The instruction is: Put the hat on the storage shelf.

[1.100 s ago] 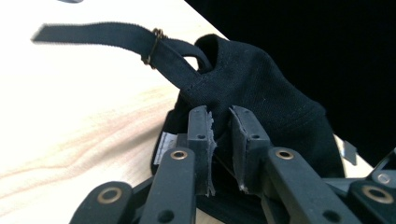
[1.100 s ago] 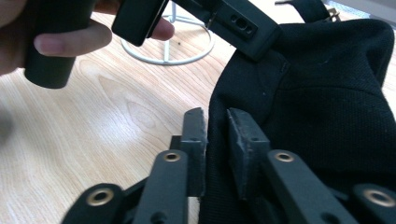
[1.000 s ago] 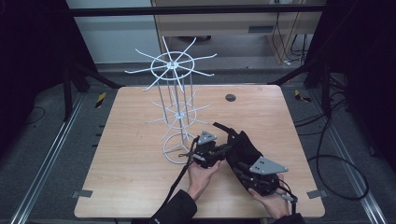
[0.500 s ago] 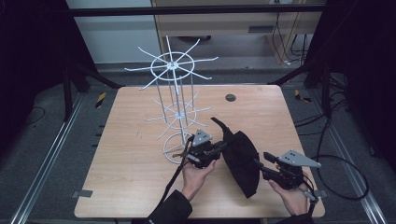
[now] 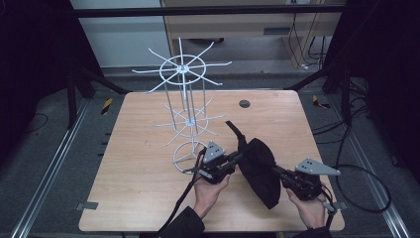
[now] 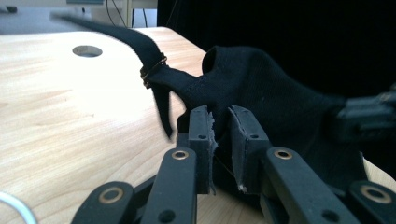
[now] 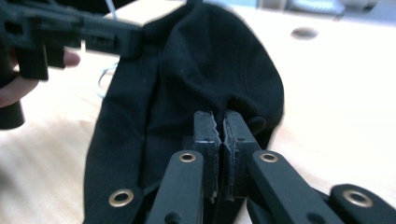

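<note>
Black cap [image 5: 260, 168] lies between your grippers. Your left gripper [image 5: 236, 157] pinches cap's left edge; your right gripper [image 5: 275, 171] clamped on right edge.

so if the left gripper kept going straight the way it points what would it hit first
The soft black fabric bag, which the left gripper already has pinched between its jaws. Beyond the bag, roughly in line, sits the right gripper, gripping the bag's opposite side, though depth there is hard to judge.
</note>
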`<state>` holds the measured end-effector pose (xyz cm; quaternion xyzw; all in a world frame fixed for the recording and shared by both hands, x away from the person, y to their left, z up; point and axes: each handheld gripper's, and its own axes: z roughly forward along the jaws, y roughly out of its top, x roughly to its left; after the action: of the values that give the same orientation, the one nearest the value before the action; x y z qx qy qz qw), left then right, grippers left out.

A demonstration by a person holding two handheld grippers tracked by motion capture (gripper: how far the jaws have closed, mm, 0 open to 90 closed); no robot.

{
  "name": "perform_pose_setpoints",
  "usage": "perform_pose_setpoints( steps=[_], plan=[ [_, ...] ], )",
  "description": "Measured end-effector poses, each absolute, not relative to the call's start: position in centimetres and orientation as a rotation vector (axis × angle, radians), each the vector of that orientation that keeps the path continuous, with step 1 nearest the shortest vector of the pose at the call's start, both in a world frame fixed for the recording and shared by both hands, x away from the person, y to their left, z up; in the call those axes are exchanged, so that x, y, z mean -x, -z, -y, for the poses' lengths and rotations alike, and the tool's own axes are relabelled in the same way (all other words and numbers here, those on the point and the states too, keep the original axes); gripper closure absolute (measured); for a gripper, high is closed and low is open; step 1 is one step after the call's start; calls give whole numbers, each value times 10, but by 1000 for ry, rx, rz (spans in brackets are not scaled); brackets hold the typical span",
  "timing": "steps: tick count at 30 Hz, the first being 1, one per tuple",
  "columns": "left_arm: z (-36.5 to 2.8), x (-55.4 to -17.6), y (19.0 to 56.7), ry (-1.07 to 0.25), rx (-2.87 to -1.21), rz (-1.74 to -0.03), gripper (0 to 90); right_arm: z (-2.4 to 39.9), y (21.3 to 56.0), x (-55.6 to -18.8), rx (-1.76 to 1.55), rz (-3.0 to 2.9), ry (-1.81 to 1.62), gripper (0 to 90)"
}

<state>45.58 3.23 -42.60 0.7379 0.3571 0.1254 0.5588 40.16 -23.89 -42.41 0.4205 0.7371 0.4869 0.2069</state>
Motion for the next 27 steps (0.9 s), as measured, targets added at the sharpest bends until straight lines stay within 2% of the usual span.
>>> perform_pose_setpoints(
  steps=[5,10,11,21,27],
  plan=[
    [-24,-452,430,-335,-1781,-813,770,242,411,-394,-1074,-2013,-1255,859],
    [-23,-451,440,-414,-1884,-826,755,237,420,-397,-1062,-2073,-1222,845],
    [-25,-451,443,-415,-1901,-831,798,234,422,-398,-1064,-2090,-1215,833],
    [-50,-447,460,-390,-1989,-861,715,209,442,-404,-1055,-2255,-1078,799],
    [-76,-434,451,-389,-1989,-833,629,218,432,-402,-1080,-2187,-1153,710]
  ],
)
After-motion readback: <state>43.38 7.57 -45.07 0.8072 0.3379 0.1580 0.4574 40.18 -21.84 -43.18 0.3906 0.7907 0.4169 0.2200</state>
